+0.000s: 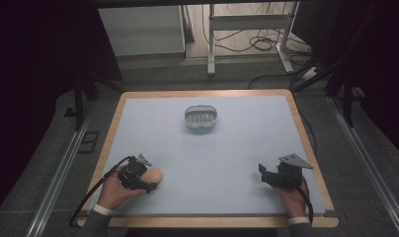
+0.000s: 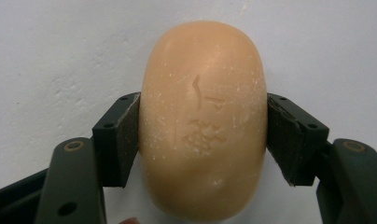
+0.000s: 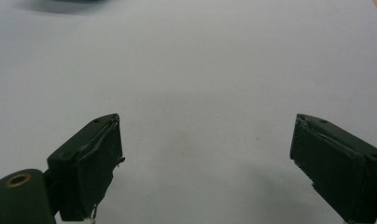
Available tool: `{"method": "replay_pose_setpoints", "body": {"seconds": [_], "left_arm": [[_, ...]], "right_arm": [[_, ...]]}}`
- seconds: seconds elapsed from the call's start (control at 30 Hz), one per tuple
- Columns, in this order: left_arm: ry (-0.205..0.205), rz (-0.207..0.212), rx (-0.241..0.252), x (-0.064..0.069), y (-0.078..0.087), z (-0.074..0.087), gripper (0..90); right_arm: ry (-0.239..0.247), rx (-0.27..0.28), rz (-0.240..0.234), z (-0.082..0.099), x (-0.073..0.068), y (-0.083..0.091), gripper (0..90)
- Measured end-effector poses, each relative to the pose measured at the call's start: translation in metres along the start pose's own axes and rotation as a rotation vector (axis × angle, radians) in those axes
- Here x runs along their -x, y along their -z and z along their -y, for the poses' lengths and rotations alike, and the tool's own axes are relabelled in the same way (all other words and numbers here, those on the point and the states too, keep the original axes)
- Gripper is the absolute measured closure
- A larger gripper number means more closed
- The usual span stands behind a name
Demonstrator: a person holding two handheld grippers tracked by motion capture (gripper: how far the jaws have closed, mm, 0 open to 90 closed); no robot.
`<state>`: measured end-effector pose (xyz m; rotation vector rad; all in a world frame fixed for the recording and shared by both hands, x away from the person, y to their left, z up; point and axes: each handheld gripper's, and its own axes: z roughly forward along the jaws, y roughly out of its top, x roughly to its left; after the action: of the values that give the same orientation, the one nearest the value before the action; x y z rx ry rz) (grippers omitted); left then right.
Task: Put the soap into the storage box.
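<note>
The left claw (image 2: 203,135) grips a peach-coloured bar of soap (image 2: 203,121) by its two long sides, both pads pressed flat against it; the soap has a stamped mark on its upper face. In the high view the soap (image 1: 154,175) lies at the near left of the pale blue bench (image 1: 227,148), in the left claw (image 1: 147,180). The right claw (image 1: 263,174) rests at the near right, its jaws wide apart with only bare bench between them. A small white dish (image 1: 201,118) stands toward the far middle, well apart from both.
</note>
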<state>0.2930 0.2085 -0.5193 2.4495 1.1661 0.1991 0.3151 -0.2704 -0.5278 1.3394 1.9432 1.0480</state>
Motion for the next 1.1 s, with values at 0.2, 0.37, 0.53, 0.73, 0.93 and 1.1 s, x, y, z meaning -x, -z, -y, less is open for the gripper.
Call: {"method": "replay_pose_setpoints", "body": {"seconds": [0.2, 0.37, 0.53, 0.73, 0.93, 1.1], "left_arm": [[0.012, 0.012, 0.024, -0.005, 0.007, -0.002, 32.4], [0.005, 0.013, 0.03, -0.007, 0.011, -0.005, 32.4], [0.0, 0.028, 0.047, -0.008, 0.017, -0.011, 32.4], [-0.011, 0.028, 0.057, -0.008, 0.022, -0.02, 32.4], [-0.016, 0.04, 0.06, -0.009, 0.022, -0.026, 32.4], [-0.02, 0.042, 0.064, -0.009, 0.024, -0.031, 32.4]], "right_arm": [[-0.002, -0.001, 0.003, 0.0, 0.0, 0.0, 9.4], [-0.001, -0.001, 0.003, 0.0, 0.0, 0.0, 9.5], [-0.001, 0.0, 0.004, 0.0, 0.0, 0.0, 9.4], [-0.002, 0.0, 0.004, 0.0, 0.0, 0.0, 9.4], [-0.002, -0.002, 0.004, 0.0, 0.0, 0.0, 9.4], [-0.003, -0.004, 0.005, 0.0, 0.0, 0.0, 9.4]]}}
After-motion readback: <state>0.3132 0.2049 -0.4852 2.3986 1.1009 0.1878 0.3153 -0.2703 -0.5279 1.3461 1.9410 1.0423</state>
